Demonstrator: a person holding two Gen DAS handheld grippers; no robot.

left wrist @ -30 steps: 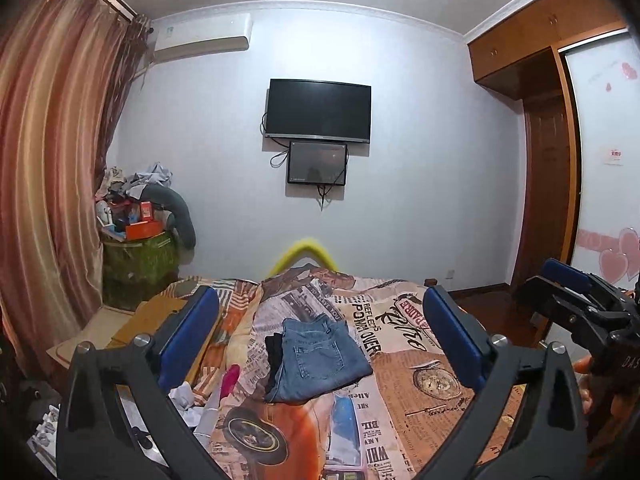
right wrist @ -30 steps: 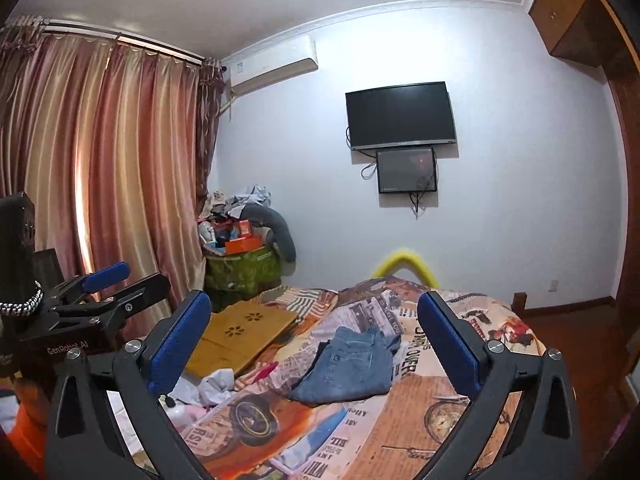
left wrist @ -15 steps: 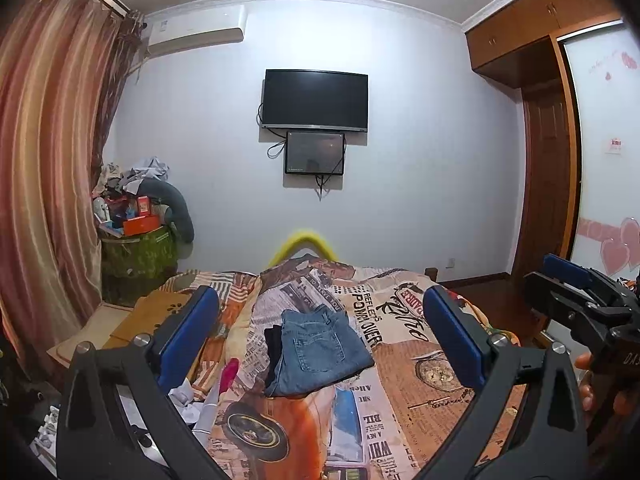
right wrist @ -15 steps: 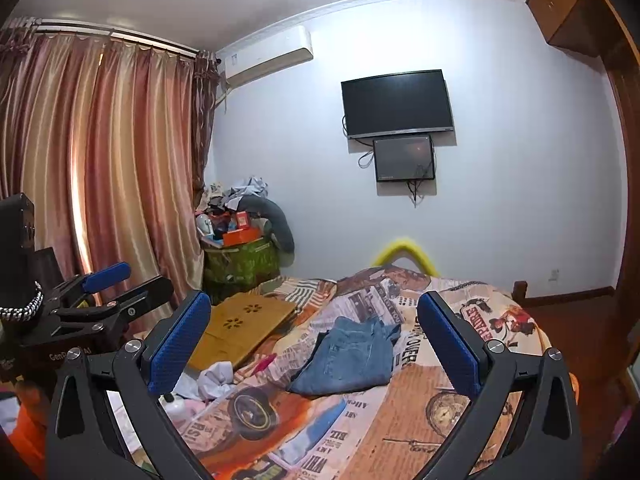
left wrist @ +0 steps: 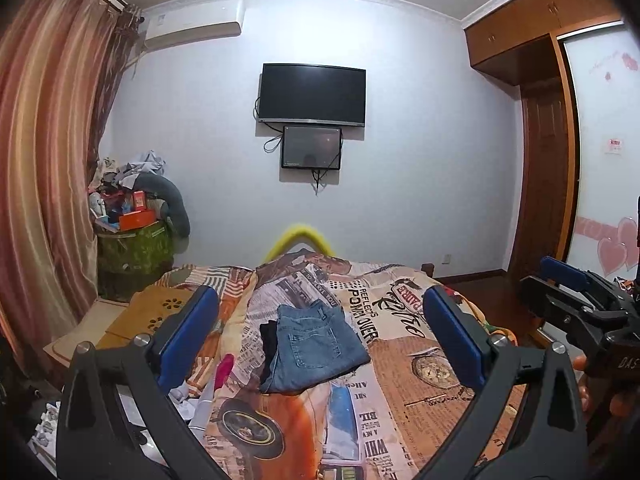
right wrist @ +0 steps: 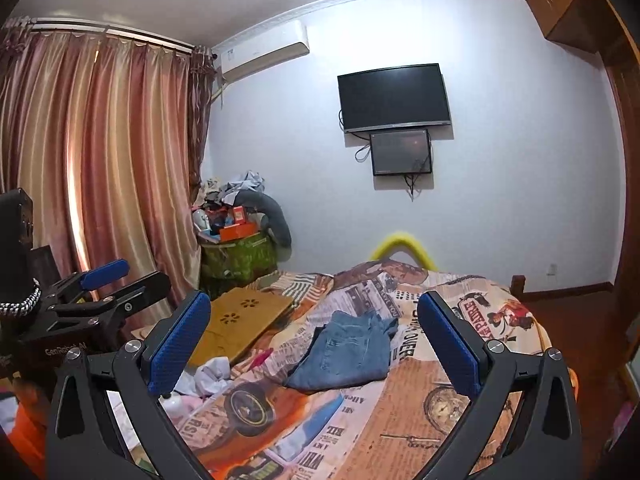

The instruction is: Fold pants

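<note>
The bed cover (left wrist: 420, 364) is bare in front of and to the right of the folded jeans (left wrist: 316, 344), so there the way is free. On their left side lie a dark garment (left wrist: 269, 336), a pink object (left wrist: 224, 368) and crumpled white cloth (right wrist: 208, 376). A wooden board (right wrist: 240, 328) lies at the left edge of the bed.
</note>
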